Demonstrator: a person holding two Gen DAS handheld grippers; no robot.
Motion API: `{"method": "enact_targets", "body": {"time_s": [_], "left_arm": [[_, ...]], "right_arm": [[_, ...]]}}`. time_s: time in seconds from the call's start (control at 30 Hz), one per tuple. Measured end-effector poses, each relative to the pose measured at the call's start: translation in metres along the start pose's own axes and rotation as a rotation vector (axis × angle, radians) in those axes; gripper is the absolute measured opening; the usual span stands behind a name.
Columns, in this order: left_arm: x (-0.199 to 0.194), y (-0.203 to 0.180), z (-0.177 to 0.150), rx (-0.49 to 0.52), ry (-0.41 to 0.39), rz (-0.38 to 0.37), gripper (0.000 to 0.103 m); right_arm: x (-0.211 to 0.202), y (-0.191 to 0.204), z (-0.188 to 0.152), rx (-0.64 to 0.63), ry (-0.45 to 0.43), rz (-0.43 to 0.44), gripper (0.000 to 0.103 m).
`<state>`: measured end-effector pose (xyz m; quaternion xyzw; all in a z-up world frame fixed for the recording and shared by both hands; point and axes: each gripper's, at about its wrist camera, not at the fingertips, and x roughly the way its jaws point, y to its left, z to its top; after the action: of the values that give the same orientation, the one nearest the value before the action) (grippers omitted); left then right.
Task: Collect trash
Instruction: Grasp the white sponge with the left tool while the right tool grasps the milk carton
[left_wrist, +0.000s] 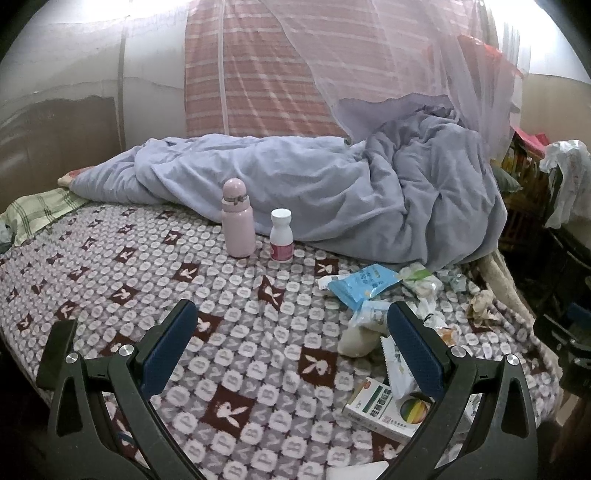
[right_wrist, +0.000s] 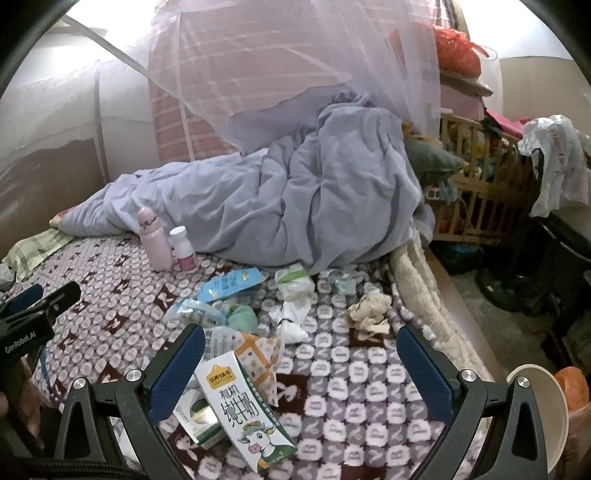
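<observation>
step: approach, nothing picked | left gripper (left_wrist: 291, 332) and right gripper (right_wrist: 301, 354) both spread, empty | next: I clamp milk carton (right_wrist: 242, 410) lower centre

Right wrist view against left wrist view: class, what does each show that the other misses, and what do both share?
Only the right wrist view shows the milk carton, the paper cup and the left tool seen from outside. Only the left wrist view shows the left tool from behind, open. Both share the pink flask, white pill bottle, blue wrapper, crumpled tissue and blue quilt.
</observation>
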<state>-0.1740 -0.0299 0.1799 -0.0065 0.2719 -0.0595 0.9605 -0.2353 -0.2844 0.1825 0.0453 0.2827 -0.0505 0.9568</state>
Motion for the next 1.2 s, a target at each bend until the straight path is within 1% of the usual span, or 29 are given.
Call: {"method": "enact_targets", "body": {"time_s": [0.07,0.17,0.27,0.37,0.43,0.47,0.5,0.6,0.7,0.77,0.87,0.97,1.03,1.13,1.2], "left_arm": [[0.004,0.000,-0.003,0.000,0.018,-0.004,0.102],[0.011,0.001,-0.007,-0.002,0.051,-0.012,0.102],[0.019,0.002,-0.013,0.018,0.088,-0.029,0.102],[0.030,0.004,-0.022,0.043,0.145,-0.051,0.102],[0.035,0.006,-0.027,0.051,0.185,-0.080,0.102],[0.037,0.007,-0.032,0.062,0.219,-0.112,0.102],[0.038,0.007,-0.034,0.070,0.236,-0.128,0.102],[0.037,0.006,-0.046,0.122,0.309,-0.186,0.102],[0.033,0.005,-0.058,0.165,0.368,-0.259,0.102],[0.029,0.001,-0.067,0.201,0.409,-0.322,0.102],[0.025,-0.009,-0.083,0.279,0.446,-0.396,0.102],[0.024,-0.020,-0.096,0.362,0.476,-0.427,0.102],[0.025,-0.027,-0.105,0.404,0.499,-0.461,0.102],[0.031,-0.036,-0.114,0.457,0.511,-0.470,0.102],[0.036,-0.040,-0.117,0.465,0.509,-0.487,0.101]], "right_arm": [[0.004,0.001,-0.003,-0.005,0.017,0.008,0.103],[0.014,0.001,-0.009,-0.012,0.066,0.029,0.103],[0.023,0.002,-0.016,-0.026,0.114,0.054,0.103],[0.035,0.006,-0.027,-0.054,0.170,0.089,0.103],[0.043,0.009,-0.033,-0.057,0.209,0.125,0.103],[0.048,0.010,-0.036,-0.059,0.231,0.148,0.103],[0.052,0.012,-0.039,-0.063,0.247,0.164,0.103],[0.064,0.016,-0.049,-0.085,0.291,0.193,0.102],[0.074,0.019,-0.055,-0.090,0.318,0.225,0.097],[0.080,0.019,-0.057,-0.087,0.334,0.239,0.096],[0.087,0.020,-0.060,-0.086,0.355,0.249,0.095],[0.092,0.023,-0.062,-0.100,0.371,0.252,0.095],[0.094,0.025,-0.064,-0.115,0.376,0.257,0.094],[0.097,0.029,-0.066,-0.132,0.387,0.266,0.094],[0.099,0.032,-0.069,-0.139,0.393,0.264,0.094]]}}
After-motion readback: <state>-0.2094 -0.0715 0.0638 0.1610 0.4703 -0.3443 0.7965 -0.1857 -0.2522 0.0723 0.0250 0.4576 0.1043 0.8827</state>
